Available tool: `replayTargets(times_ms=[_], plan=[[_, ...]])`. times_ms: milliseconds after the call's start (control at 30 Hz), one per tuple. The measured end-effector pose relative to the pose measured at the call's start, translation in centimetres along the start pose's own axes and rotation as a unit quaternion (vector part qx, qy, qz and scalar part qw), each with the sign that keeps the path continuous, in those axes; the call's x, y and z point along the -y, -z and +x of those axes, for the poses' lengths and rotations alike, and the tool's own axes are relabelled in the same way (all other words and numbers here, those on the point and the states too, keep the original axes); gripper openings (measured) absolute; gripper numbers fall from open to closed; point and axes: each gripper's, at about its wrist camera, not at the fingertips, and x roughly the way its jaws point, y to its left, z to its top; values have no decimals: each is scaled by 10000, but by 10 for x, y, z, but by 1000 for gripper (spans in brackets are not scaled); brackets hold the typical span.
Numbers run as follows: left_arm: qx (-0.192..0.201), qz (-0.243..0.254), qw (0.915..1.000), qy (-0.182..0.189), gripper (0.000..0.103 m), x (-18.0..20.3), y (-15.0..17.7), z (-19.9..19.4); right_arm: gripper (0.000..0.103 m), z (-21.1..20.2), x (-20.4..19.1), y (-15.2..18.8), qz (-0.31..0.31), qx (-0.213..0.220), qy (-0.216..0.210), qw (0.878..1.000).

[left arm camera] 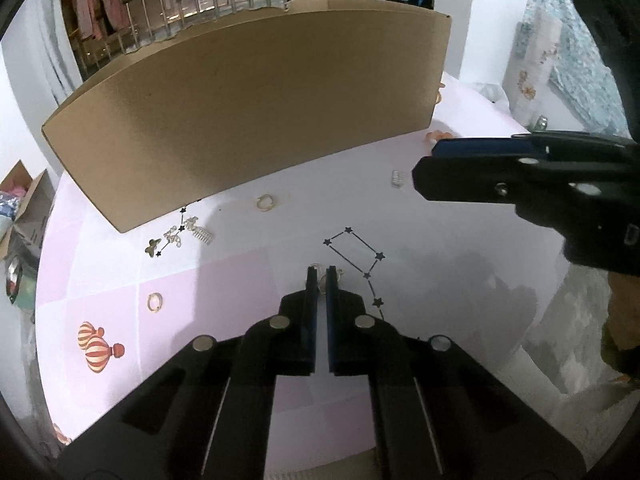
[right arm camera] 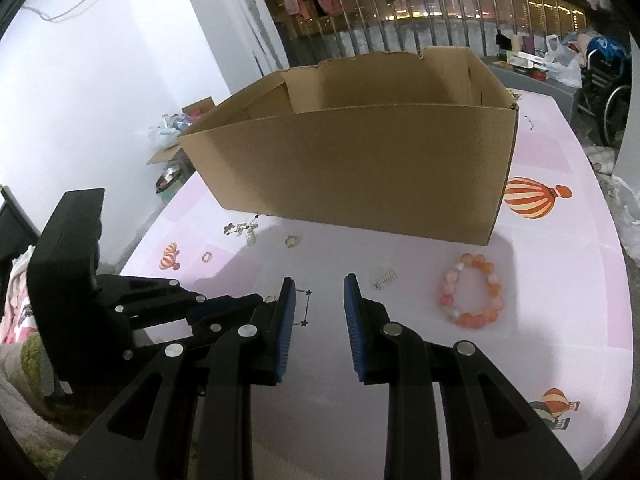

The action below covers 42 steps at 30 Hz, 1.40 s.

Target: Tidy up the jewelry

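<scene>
In the left wrist view my left gripper [left arm camera: 320, 274] is down at the pink table [left arm camera: 248, 280], shut on a small gold piece of jewellery [left arm camera: 317, 267] whose loops show at both sides of the tips. My right gripper [right arm camera: 320, 292] hovers open above the table with nothing between its blue pads. It also shows side-on at the right of the left wrist view [left arm camera: 426, 158]. The left gripper [right arm camera: 260, 302] lies just left of it. An open cardboard box [right arm camera: 360, 176] stands behind both. An orange bead bracelet [right arm camera: 472, 292] lies to the right.
Loose pieces lie in front of the box: a gold ring [left arm camera: 265, 202], another ring [left arm camera: 154, 302], a butterfly and small comb cluster [left arm camera: 180, 236], a silver comb clip [right arm camera: 385, 280]. The table's edge runs along the left, with boxes and bags on the floor beyond.
</scene>
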Motion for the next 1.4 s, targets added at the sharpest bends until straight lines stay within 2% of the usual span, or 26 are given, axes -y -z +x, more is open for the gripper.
replayTargets(times_ms=[133, 200, 300, 400, 533, 833, 1000, 1100, 1233, 1400], plan=[[71, -150, 9996, 231, 2, -8, 3, -3, 25, 3, -4, -1, -51, -76, 40, 10000], [236, -287, 9988, 313, 2, -15, 4, -9, 25, 4, -8, -1, -177, -136, 55, 9997], [365, -428, 9979, 327, 3, -24, 7, -17, 26, 9, -18, 2, -409, -301, 43, 9987], [315, -584, 9975, 234, 3, -33, 11, -17, 32, 18, -31, 9, -579, -431, 49, 9974], [326, -866, 9954, 246, 4, -50, 17, -20, 32, 29, -49, 12, -671, -480, 27, 9966], [410, -1028, 9933, 323, 5, -63, 26, -19, 32, 56, -67, 17, -919, -679, 428, 9925], [430, -1122, 9921, 356, 5, -71, 30, -19, 31, 60, -71, 17, -1142, -615, 628, 9896], [431, -1192, 9912, 371, 5, -76, 32, -20, 28, 60, -72, 17, -1199, -636, 614, 9888], [460, -1240, 9905, 368, 5, -82, 34, -22, 13, 60, -73, 15, -1274, -726, 519, 9878], [494, -1261, 9902, 342, 5, -83, 35, -24, 12, 59, -67, 13, -1171, -819, 345, 9891]])
